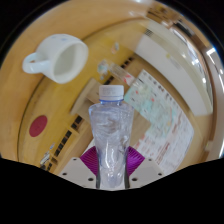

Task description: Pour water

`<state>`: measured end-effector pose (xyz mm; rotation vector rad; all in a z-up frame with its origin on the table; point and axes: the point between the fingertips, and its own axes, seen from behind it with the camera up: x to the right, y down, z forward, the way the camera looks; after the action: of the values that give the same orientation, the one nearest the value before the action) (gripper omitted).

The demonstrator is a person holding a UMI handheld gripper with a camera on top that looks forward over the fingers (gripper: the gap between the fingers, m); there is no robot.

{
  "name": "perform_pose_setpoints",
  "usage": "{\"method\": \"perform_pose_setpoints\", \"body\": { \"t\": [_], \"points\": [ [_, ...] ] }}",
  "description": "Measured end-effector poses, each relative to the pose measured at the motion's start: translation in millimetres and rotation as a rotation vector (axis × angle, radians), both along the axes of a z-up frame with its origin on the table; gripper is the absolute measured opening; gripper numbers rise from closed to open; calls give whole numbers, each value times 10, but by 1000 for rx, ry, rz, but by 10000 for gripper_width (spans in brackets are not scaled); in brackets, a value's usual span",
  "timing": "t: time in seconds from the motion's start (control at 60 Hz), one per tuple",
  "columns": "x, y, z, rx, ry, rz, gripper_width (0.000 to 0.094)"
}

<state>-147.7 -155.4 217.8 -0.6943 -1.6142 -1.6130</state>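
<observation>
A clear plastic water bottle (110, 130) with a white cap stands upright between my fingers. My gripper (110, 165) is shut on the bottle's lower body, with the purple pads (90, 160) pressing on both sides. A white mug (57, 57) with its handle turned to the left sits on the wooden table beyond the bottle, to the left of it. The view is tilted, and the bottle appears lifted above the table.
The wooden table (60, 105) has a raised curved rim at its far side. A printed paper sheet (155, 115) lies to the right of the bottle. A small red round thing (38, 125) lies on the table to the left.
</observation>
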Motion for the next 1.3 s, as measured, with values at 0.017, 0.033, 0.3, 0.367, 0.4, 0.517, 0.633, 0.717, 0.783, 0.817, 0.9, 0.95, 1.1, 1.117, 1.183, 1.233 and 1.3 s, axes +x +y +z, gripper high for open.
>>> {"method": "perform_pose_setpoints", "body": {
  "t": [0.017, 0.033, 0.3, 0.367, 0.4, 0.517, 0.633, 0.717, 0.783, 0.817, 0.9, 0.95, 1.1, 1.117, 1.183, 1.233, 1.3],
  "points": [
    [-44, 6, -76, -9, -25, 7, 313],
    [-78, 12, -146, -17, -46, 13, 315],
    [-107, -6, -346, -72, 2, -15, 316],
    [-99, -71, -29, -68, 154, 17, 317],
    [-122, -106, 170, -56, 236, 31, 316],
    [-92, -188, 921, -16, 574, 61, 315],
    [110, -188, 1550, -31, 1000, 93, 316],
    [364, -123, 1728, -85, 1347, 81, 315],
    [467, -19, 1660, -164, 1605, 82, 317],
    [546, 41, 1579, -199, 1710, 65, 316],
    [717, 249, 1188, -280, 1904, 32, 316],
    [825, 337, 918, -323, 1992, 0, 316],
    [890, 570, -93, -433, 2087, -126, 315],
    [899, 594, -184, -443, 2089, -138, 313],
    [895, 659, -517, -486, 2104, -168, 316],
    [868, 657, -755, -508, 2112, -206, 315],
    [862, 692, -1054, -528, 2110, -237, 315]
  ]
}}
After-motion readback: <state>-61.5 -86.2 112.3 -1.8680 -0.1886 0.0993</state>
